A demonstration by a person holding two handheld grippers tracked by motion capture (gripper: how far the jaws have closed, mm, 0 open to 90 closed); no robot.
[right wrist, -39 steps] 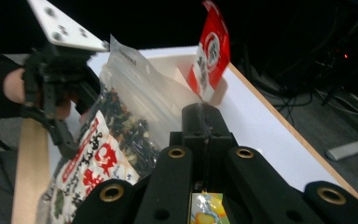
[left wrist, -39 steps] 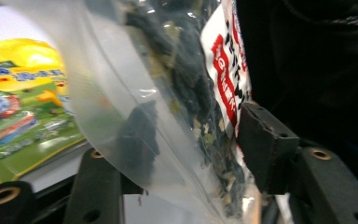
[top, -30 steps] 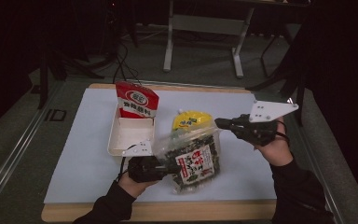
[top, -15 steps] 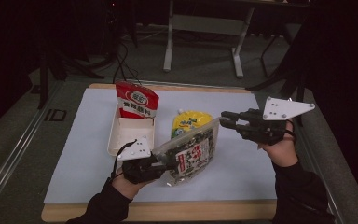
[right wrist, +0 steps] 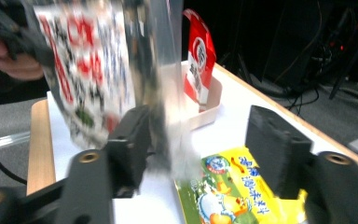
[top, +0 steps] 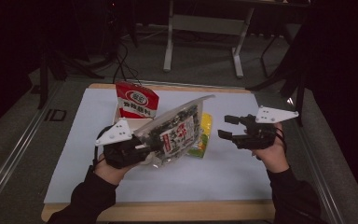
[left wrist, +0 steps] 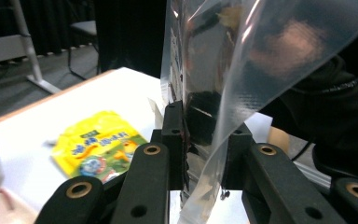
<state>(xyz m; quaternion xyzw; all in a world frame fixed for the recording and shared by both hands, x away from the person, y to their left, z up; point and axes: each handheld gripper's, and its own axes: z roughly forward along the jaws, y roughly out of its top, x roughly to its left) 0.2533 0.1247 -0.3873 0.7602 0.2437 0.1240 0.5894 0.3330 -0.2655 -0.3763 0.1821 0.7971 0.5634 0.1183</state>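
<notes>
At the near edge of the table (top: 242, 182) two dark-sleeved forearms come in. The left gripper (top: 142, 150) pinches the lower edge of a clear bag (top: 175, 133) and holds it off the table, tilted so its sealed top points up and toward the far right. In the left gripper view the jaws stand close together with the bag's clear film (left wrist: 223, 93) clamped between them. The bag holds dark contents behind a white label with red print.

The right gripper (top: 227, 127) hovers just right of the bag, apart from it in the high view. Its jaws are spread; they have just been opening, and nothing is pressed between them. In the right gripper view the bag (right wrist: 98, 65) hangs blurred just by the left jaw.

Under the raised bag, a yellow packet (top: 204, 135) lies flat on the white surface; it shows again in both gripper views (right wrist: 233, 191).

Farther back stands a red pouch (top: 136, 100), upright in a white tray (right wrist: 209, 100).
</notes>
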